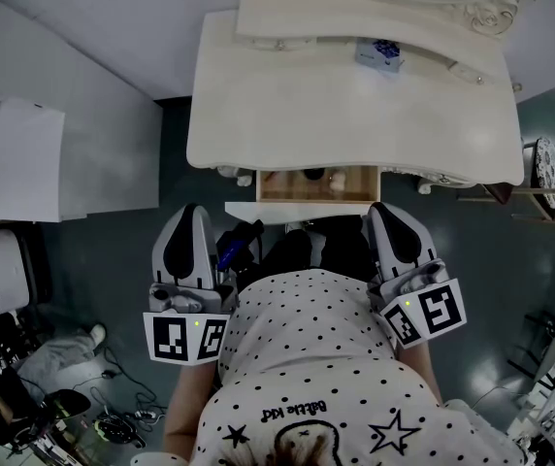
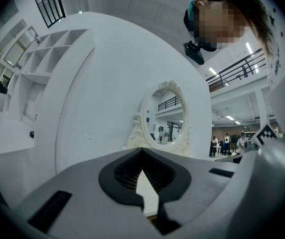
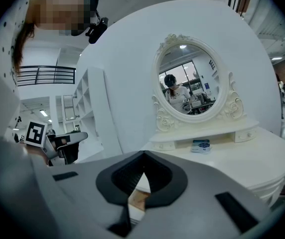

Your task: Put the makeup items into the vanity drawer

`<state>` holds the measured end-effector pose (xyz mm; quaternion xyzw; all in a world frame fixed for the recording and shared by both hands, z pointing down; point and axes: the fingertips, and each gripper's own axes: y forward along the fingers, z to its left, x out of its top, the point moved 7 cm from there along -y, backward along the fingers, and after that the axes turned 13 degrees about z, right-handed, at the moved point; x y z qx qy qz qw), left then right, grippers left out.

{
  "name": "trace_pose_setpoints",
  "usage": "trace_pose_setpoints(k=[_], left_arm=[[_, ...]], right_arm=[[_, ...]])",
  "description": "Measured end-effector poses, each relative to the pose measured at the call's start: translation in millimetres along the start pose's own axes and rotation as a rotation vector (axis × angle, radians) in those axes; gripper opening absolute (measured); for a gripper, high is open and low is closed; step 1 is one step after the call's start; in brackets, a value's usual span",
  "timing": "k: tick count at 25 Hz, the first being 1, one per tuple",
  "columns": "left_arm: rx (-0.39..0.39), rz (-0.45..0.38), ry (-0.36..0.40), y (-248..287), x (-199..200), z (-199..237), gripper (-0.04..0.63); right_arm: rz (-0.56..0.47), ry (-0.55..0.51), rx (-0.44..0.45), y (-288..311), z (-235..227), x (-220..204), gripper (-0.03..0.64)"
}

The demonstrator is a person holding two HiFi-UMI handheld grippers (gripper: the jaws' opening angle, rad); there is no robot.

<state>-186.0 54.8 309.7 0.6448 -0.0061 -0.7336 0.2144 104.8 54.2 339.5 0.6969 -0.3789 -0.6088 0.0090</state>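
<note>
Drawer (image 1: 282, 186) stands pulled out at the table's (image 1: 355, 115) front edge, at 12 o'clock from the person in the head view. Two small items lie inside, touching its floor: a dark one (image 1: 312, 175) and a pale one (image 1: 337, 178), too small to identify. Blue box (image 1: 380, 53) sits on the table's raised back shelf, at 1 o'clock from the drawer and well apart from it. Oval mirror (image 3: 191, 83) stands behind the shelf. Left gripper (image 1: 192, 212) is at 7 o'clock of the drawer and right gripper (image 1: 380, 210) at 5 o'clock, both close against the person's dotted shirt (image 1: 307, 333) and pointing at the table. Both grippers have jaws together, nothing between them.
</note>
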Motion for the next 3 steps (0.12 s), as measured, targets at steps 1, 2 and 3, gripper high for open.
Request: trace_pose_setpoints(k=[1, 2, 3], left_arm=[[0.0, 0.0, 0.0, 0.0, -0.1, -0.1, 0.009], [0.0, 0.0, 0.0, -0.1, -0.1, -0.2, 0.009], [0.0, 0.0, 0.0, -0.2, -0.1, -0.4, 0.009]], right_arm=[[0.001, 0.0, 0.0, -0.1, 0.0, 0.0, 0.008], [0.001, -0.001, 0.0, -0.2, -0.1, 0.0, 0.008], [0.002, -0.001, 0.0, -0.3, -0.1, 0.0, 0.009]])
